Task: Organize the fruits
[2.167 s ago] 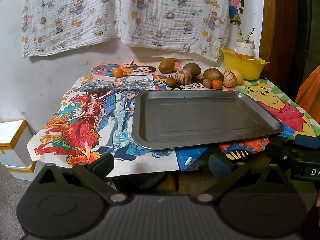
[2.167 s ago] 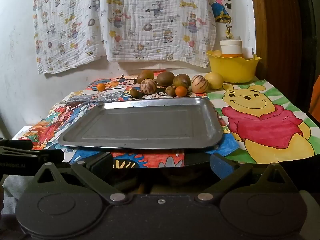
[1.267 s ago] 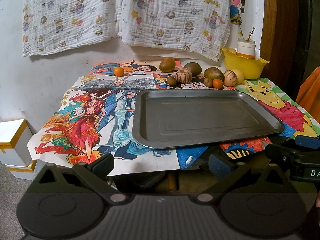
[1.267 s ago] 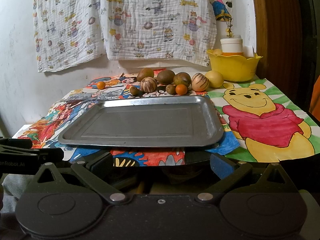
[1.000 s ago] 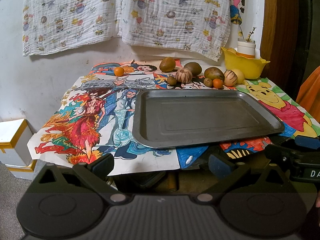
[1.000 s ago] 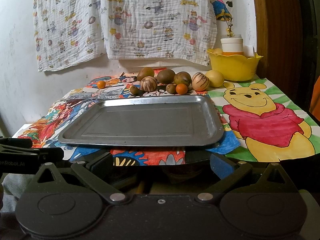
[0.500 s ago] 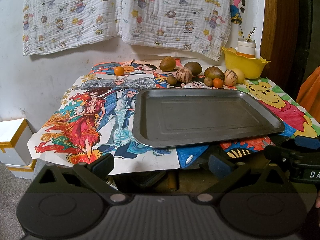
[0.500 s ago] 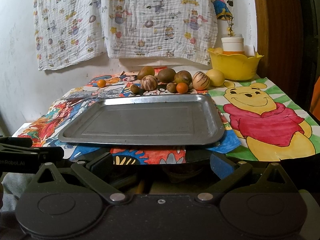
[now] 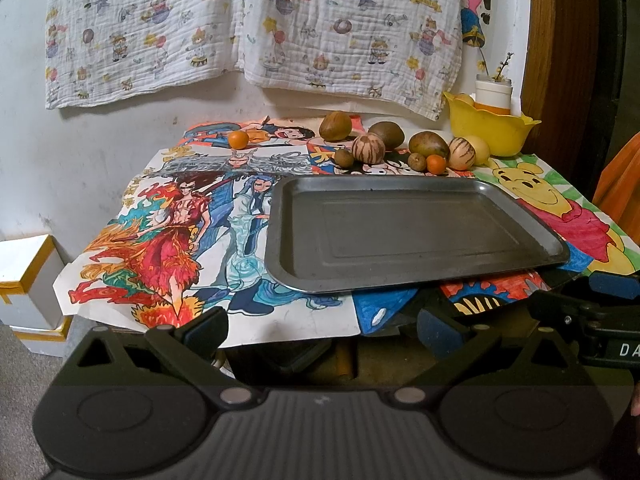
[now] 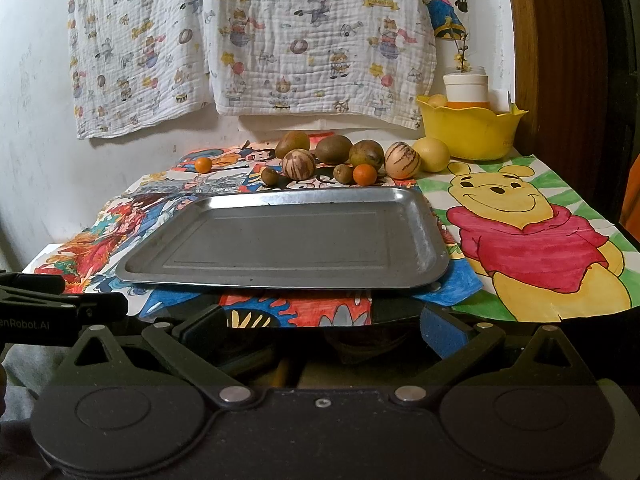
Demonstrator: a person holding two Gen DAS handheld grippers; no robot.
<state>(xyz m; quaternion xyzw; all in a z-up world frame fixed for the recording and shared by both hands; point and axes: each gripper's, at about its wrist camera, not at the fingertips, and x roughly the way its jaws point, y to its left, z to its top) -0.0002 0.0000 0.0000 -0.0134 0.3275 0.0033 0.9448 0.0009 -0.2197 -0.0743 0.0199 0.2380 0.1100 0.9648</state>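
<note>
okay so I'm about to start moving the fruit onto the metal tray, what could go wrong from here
Two risks, likely. The round fruits sit packed together behind the tray: closing on the striped fruit could nudge the small brown fruit beside it and set it rolling. The tray's rim is low, so a round fruit dropped rather than set down may roll out. Both the left gripper and right gripper are open, short of the table's near edge.

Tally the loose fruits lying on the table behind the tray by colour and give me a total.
Brown, large: 3, e.g.
Brown, small: 2, e.g.
Striped: 2, e.g.
Orange: 2, e.g.
Yellow: 1
Total: 10, none on the tray.
</note>
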